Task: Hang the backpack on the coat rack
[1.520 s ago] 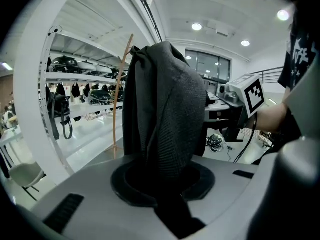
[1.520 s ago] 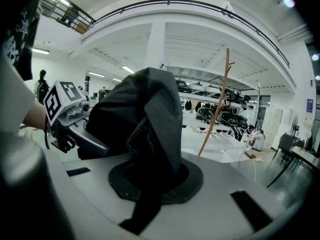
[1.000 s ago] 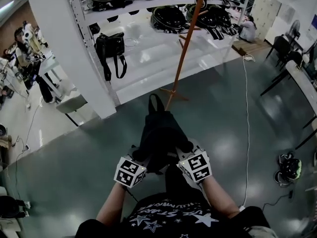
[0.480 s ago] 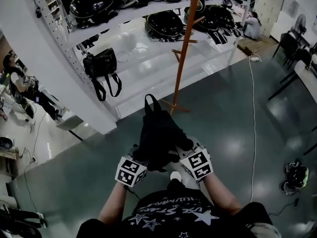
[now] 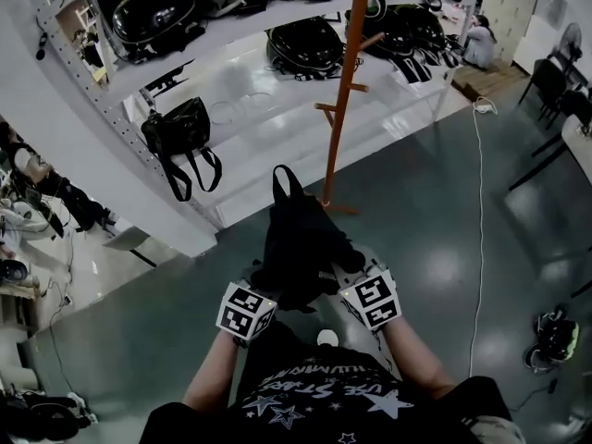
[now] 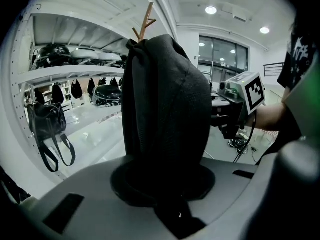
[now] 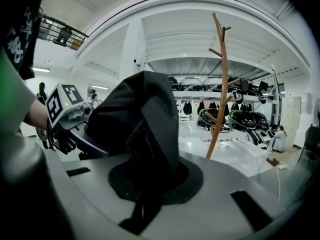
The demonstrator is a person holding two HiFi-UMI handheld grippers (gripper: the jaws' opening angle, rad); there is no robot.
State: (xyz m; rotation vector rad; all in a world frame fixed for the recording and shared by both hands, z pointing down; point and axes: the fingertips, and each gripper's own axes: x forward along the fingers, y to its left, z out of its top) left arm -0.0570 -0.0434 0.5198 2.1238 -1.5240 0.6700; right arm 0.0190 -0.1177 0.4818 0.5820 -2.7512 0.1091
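A black backpack (image 5: 301, 243) hangs between my two grippers, its top loop pointing away from me. My left gripper (image 5: 264, 289) is shut on the backpack's left side; the same fabric (image 6: 167, 109) fills the left gripper view. My right gripper (image 5: 344, 283) is shut on the backpack's right side, and the bag (image 7: 142, 129) bulges up from the jaws in the right gripper view. The orange-brown wooden coat rack (image 5: 347, 81) stands just beyond the backpack, its pole and pegs (image 7: 220, 84) rising ahead and to the right. Its top pegs (image 6: 145, 21) peek over the bag.
White shelving (image 5: 231, 54) behind the rack holds several black bags, and a black handbag (image 5: 180, 137) hangs at the left. A white cable (image 5: 479, 202) runs across the green floor at right. A person (image 5: 476, 44) sits far back right. Chairs (image 5: 555, 91) stand at right.
I have walked forward with the backpack: the coat rack and the shelving have come nearer and slid down the head view. Both grippers keep the same hold.
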